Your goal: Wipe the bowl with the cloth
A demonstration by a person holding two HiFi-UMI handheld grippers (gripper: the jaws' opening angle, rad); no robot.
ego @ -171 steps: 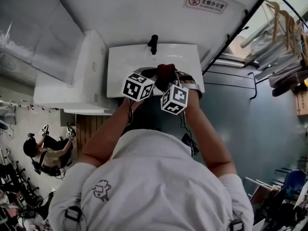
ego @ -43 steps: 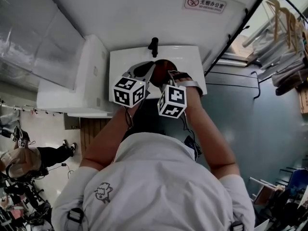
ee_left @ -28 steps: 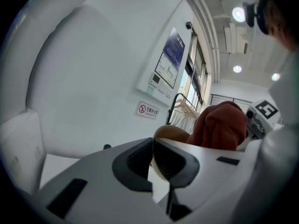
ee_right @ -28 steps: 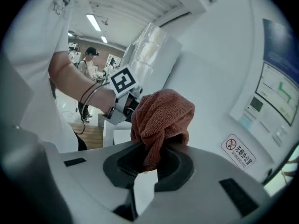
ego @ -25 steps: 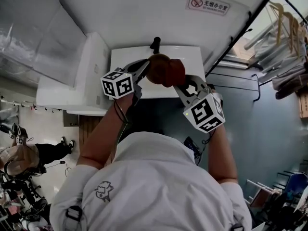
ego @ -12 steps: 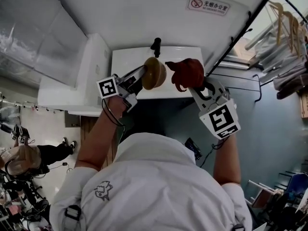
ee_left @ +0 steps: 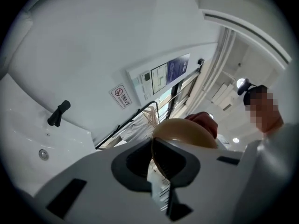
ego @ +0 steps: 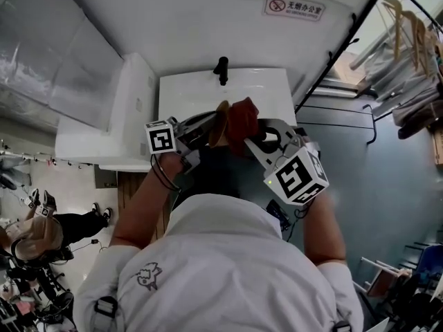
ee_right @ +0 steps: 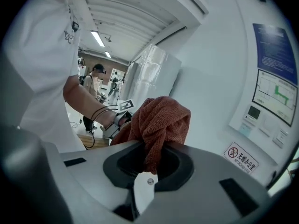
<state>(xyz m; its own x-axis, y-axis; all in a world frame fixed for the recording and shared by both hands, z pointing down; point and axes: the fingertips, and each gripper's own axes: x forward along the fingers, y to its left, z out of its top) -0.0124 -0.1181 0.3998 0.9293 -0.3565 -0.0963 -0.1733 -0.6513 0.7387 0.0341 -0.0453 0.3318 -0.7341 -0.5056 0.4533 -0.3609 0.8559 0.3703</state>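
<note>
In the head view my left gripper (ego: 205, 126) is shut on the rim of a tan bowl (ego: 221, 122), which is held edge-on above the front of the white sink (ego: 187, 92). My right gripper (ego: 253, 134) is shut on a rust-red cloth (ego: 243, 122), and the cloth presses against the bowl's right side. The left gripper view shows the bowl (ee_left: 185, 130) pinched at its rim between the jaws of the left gripper (ee_left: 157, 158), with the cloth (ee_left: 204, 121) behind it. In the right gripper view the cloth (ee_right: 160, 120) bunches up out of the right gripper (ee_right: 148, 166).
A black tap (ego: 221, 66) stands at the back of the sink, below a white wall with a no-smoking sign (ego: 294, 7). A white cabinet (ego: 104, 126) adjoins the sink at the left. Hangers (ego: 408, 40) crowd the upper right. A person (ego: 28, 237) is at the lower left.
Half a second ago the bowl and the cloth were apart over the sink. Now the two grippers have come together, the bowl has turned edge-on and the cloth lies against it.
</note>
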